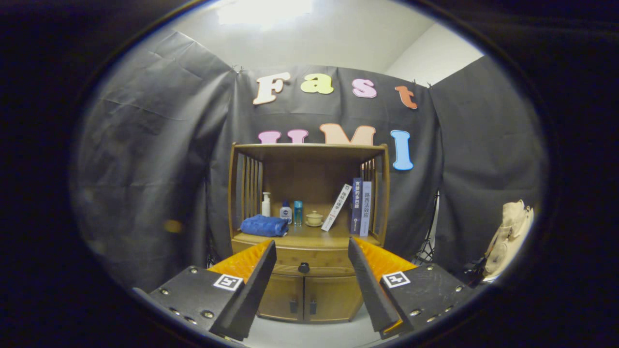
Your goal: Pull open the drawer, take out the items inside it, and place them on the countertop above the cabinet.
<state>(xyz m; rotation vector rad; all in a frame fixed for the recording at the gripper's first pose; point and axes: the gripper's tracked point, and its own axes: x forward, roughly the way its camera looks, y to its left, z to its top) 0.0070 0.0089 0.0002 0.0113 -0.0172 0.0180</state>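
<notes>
A: What was the state of the gripper [312, 258]?

B: Its fingers stood spread wide and held nothing. The cabinet [309, 290] lay beyond them, well apart.

A: Where was the drawer [302, 258]?

B: Directly ahead at 12 o'clock, between the two fingertips in the view. It sat fully pushed in, just under the countertop [309, 237] and above the two lower doors [307, 297]. Its contents were hidden.

A: Where should hold be taken?

B: On the knob [303, 267], a small dark round part at the middle of the drawer front. Judged from its shape, it looked hard and smooth, so the fingers would need to close squarely on both sides of it to avoid slipping. The drawer appeared to be stiff wood and would probably slide straight out.

A: Was the countertop free for the items?

B: Partly. From the knob, a folded blue towel [264, 225] lay at 11 o'clock, bottles [285, 210] and a small lidded cup [314, 218] at 12 o'clock, and books [355, 208] at 1 o'clock. Bare wood showed along the front edge. The cup looked breakable.
</notes>
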